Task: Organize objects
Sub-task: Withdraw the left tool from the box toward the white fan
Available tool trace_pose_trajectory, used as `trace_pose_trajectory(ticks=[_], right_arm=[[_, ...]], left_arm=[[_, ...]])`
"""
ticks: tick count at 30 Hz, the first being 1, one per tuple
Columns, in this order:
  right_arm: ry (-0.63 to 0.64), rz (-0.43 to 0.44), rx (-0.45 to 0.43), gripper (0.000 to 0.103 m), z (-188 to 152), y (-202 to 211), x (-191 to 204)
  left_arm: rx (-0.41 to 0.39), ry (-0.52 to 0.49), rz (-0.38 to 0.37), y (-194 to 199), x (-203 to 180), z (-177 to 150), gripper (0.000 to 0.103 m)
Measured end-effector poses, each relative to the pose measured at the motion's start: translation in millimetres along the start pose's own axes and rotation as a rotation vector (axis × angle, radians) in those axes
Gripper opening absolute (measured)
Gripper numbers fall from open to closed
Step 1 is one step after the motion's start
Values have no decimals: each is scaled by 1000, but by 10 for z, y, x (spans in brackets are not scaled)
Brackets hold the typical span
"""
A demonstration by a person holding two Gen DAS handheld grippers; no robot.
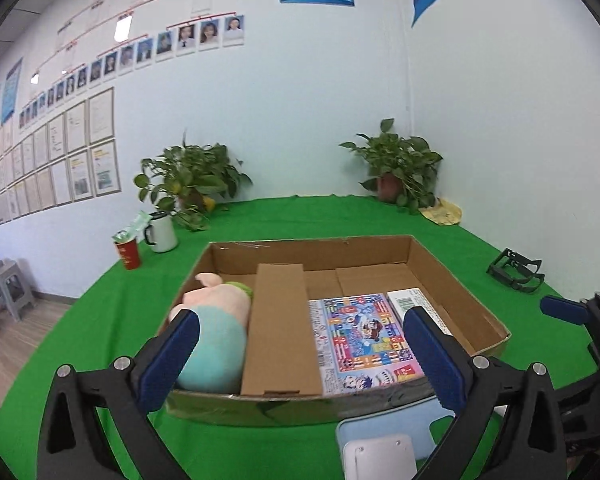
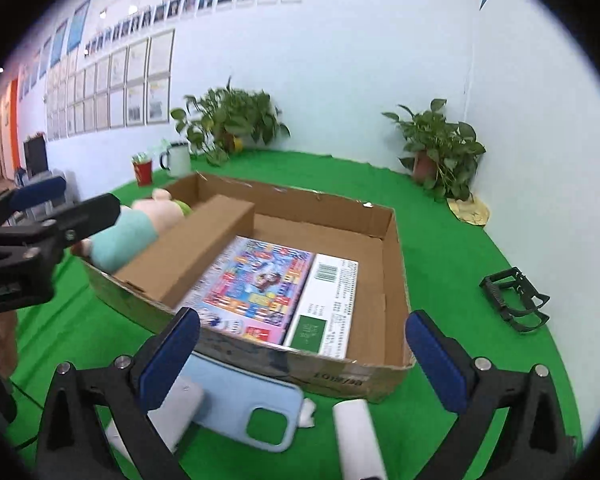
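Nearest to me, both grippers hang with their jaws spread wide and nothing between the blue pads. Under the right gripper (image 2: 302, 354), on the green cloth (image 2: 460, 248), lie a pale blue phone case (image 2: 236, 404), a white block (image 2: 180, 412) touching its left edge, and a white roll (image 2: 358, 436) a little to the right. The left gripper (image 1: 300, 354) sits over the near wall of the cardboard box (image 1: 456, 300), just beyond those things. Inside the box a plush toy (image 1: 216, 340) fills the left end, a long cardboard insert (image 1: 280, 328) lies beside it, then a colourful booklet (image 1: 360, 336) and a white packet (image 2: 332, 304). Farther right, a black clip (image 2: 514, 300) lies apart on the cloth. At the back stand a white mug (image 1: 162, 232), a red cup (image 1: 128, 254) and two potted plants (image 1: 396, 164).
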State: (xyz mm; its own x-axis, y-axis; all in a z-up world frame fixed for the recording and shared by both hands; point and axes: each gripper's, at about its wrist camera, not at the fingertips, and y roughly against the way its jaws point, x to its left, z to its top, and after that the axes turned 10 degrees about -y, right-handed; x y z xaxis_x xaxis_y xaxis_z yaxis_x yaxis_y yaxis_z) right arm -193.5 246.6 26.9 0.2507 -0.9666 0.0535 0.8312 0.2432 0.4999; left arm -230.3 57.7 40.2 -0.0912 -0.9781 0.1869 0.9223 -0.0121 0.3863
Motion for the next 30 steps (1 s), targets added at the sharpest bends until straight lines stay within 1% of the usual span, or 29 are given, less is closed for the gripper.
trace_pose_trajectory(ticks=[3,6,8,9,10,11,12,13,14,15,16,17,18,19,20,21,22,24,27,30], right_arm=[[-17,11,-27,102,-80,170,32],[-56,25,-18,102,-134,294,-7],[-93,45,1,102,-186,342,-81],[-100,43,10,102,-221,371,-85],[-106,46,19,102,-271,388,-107],[-107,49,23,102,-307,404,-124],[-108,47,28,97,-350,422,-144],[-113,45,36,81,-396,432,-154],[-120,42,45,68,-423,441,-176],[-125,27,57,46,-453,451,-199],[-128,7,67,41,-488,462,-219],[-132,3,79,41,-522,468,-242],[-138,10,96,41,-550,474,-274],[-142,10,106,44,-573,485,-300],[-143,10,116,51,-588,481,-325],[-144,10,126,73,-601,480,-352],[-148,18,132,88,-620,483,-391],[-170,28,139,88,-636,491,-481],[-174,34,190,88,-587,385,-623],[-169,68,317,88,-531,127,-749]], left_arm=[[21,15,21,194,14,-116,103],[39,-11,60,319,-29,-238,103],[51,-6,59,384,-42,-302,102],[52,-1,53,427,-44,-337,94],[53,1,46,442,-51,-371,82],[69,-4,36,446,-67,-404,46],[95,-8,28,446,-99,-439,20],[125,-7,15,424,-124,-472,17],[141,0,4,393,-123,-498,17],[148,7,-2,387,-129,-530,18],[149,13,-8,383,-128,-559,19],[150,20,-14,377,-130,-582,35],[153,31,-18,385,-128,-603,73],[149,41,-17,376,-118,-612,93],[133,55,-11,398,-109,-626,102],[116,62,-6,411,-102,-626,102],[117,55,-16,392,-104,-610,102],[127,35,-42,394,-135,-622,102],[137,28,-55,368,-151,-617,102],[150,30,-75,332,-192,-626,102]])
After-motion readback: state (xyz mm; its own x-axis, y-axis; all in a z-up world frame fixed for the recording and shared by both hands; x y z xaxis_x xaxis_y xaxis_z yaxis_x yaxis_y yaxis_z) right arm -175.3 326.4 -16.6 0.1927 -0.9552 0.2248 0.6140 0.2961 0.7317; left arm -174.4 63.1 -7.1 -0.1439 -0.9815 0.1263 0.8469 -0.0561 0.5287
